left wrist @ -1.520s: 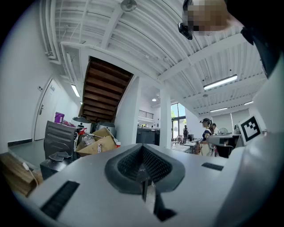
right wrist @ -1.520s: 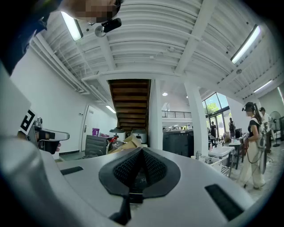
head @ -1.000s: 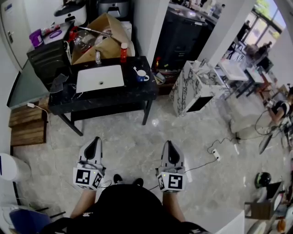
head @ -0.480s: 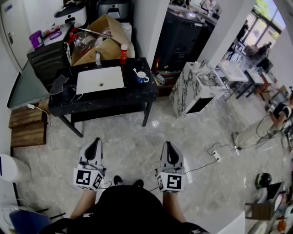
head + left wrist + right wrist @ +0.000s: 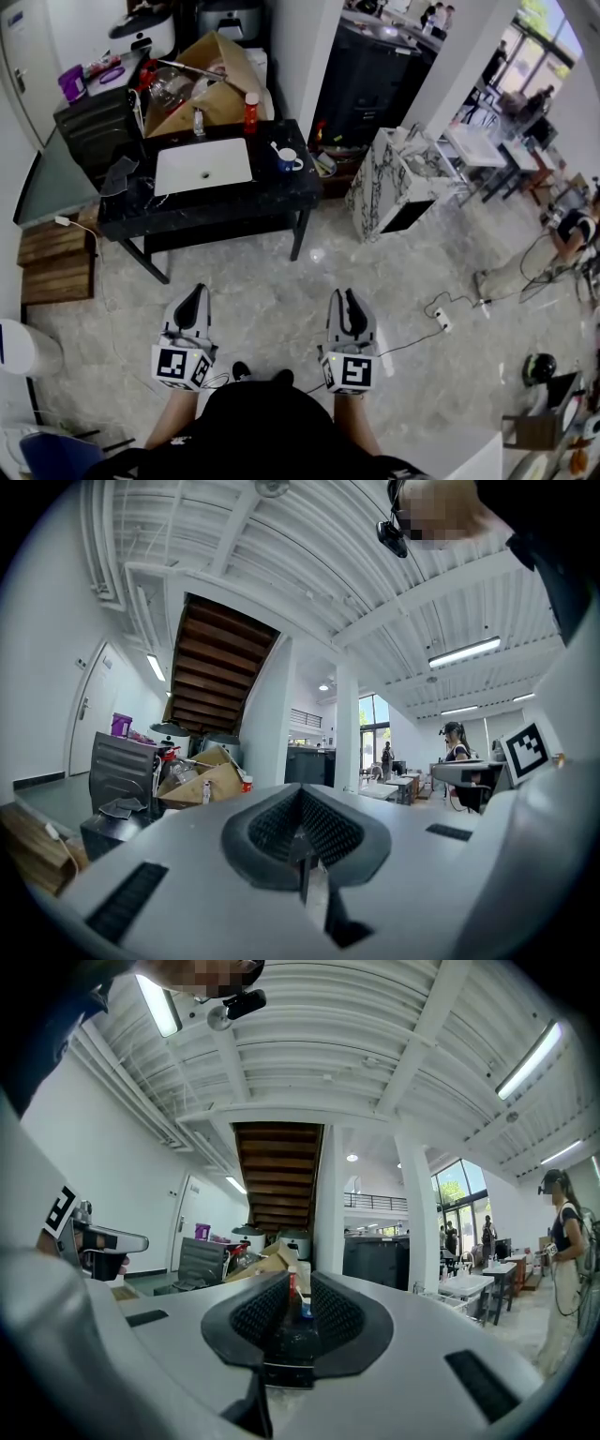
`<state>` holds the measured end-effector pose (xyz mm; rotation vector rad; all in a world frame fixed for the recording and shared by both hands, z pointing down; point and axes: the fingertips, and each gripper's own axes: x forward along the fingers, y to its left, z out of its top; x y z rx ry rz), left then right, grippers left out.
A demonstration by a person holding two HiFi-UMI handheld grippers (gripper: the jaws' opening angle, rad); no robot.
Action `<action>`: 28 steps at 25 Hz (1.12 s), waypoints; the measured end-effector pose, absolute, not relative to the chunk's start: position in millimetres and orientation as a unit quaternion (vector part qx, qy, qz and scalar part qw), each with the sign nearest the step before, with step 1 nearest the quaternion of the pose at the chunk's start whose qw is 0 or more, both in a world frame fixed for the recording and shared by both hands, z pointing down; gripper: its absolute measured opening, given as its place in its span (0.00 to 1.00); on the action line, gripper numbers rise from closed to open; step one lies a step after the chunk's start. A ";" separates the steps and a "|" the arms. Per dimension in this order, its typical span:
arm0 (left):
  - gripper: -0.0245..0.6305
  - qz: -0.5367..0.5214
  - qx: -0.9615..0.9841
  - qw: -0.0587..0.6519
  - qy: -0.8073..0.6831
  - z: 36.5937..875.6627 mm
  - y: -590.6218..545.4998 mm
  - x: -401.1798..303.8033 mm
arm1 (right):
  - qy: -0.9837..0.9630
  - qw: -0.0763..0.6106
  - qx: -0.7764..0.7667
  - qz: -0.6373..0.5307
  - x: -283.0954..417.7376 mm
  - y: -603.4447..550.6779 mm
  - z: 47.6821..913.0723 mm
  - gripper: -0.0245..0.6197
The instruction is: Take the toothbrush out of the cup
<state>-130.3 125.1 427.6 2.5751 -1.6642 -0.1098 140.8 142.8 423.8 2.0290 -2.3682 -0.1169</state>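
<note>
My right hand-held gripper has just been opening its jaws to a narrow gap, with nothing between them. My left hand-held gripper is closed and empty. Well ahead of the right one, on the black surface, the blue cup holds the toothbrush. The approach, grasp and lift all remain.

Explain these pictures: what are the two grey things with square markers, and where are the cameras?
A person holds a claw in each hand. The head view looks down from their head: left claw, right claw. The other two views ride on the claws, looking along the jaws. Ahead, a black table carries a white basin and a blue cup with the toothbrush in it. Neither claw holds anything: the left's jaws are together, the right's have just been opening, with nothing between.
</note>
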 end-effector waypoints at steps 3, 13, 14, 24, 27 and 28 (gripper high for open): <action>0.04 -0.037 0.839 0.036 -0.542 427.3 125.3 -129.2 | -0.758 0.003 0.652 -0.028 142.7 141.9 423.9 0.23; 0.04 -0.037 0.840 0.030 -0.541 428.2 127.7 -128.8 | -0.758 0.011 0.652 -0.026 145.3 141.0 425.4 0.46; 0.04 -0.035 0.840 0.030 -0.541 427.4 127.8 -128.5 | -0.757 0.009 0.653 -0.025 145.7 141.2 424.9 0.47; 0.04 -0.037 0.841 0.033 -0.539 427.2 127.2 -130.0 | -0.757 -0.001 0.653 -0.023 145.5 142.6 425.4 0.63; 0.04 -0.038 0.842 0.031 -0.538 427.2 127.3 -129.3 | -0.760 -0.001 0.650 -0.023 146.0 143.1 424.2 0.68; 0.04 -0.038 0.842 0.031 -0.538 427.9 127.3 -129.7 | -0.760 0.001 0.649 -0.023 145.4 143.2 424.2 0.69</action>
